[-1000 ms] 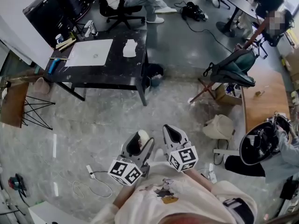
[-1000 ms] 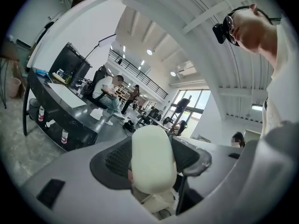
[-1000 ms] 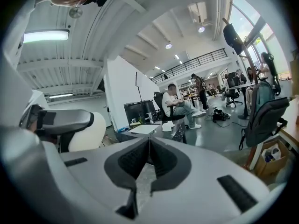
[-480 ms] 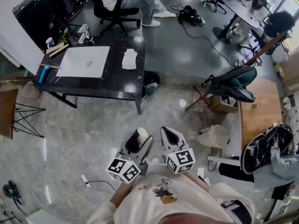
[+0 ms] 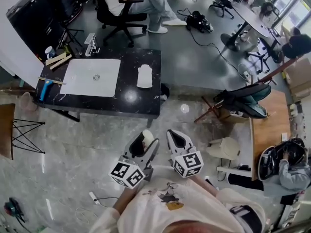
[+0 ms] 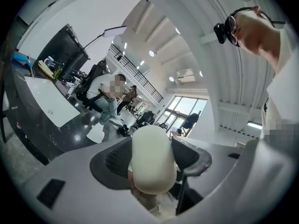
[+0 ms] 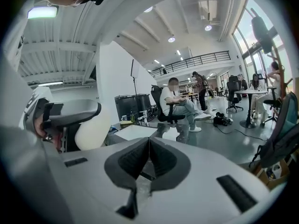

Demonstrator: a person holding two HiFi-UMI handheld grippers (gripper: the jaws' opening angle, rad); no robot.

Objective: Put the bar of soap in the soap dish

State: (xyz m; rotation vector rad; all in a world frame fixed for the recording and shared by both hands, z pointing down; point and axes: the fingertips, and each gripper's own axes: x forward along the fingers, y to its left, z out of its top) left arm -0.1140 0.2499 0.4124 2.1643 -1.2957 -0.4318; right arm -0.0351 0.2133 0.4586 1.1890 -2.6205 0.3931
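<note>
I'm carrying the cream bar of soap (image 6: 152, 160) clamped in my left gripper (image 5: 144, 144), right gripper (image 5: 177, 139) pinched shut on nothing, both short of the black table (image 5: 121, 98), so next I should probably reach for the white soap dish (image 5: 144, 76) on it.

On the table (image 5: 131, 101), a sheet (image 5: 92, 76) lies at the left and the soap dish (image 5: 145, 76) lies right of it. Before the table, the left gripper (image 5: 144, 143), with the bar of soap (image 5: 147, 139) between its jaws, is just left of the right gripper (image 5: 177, 139).
</note>
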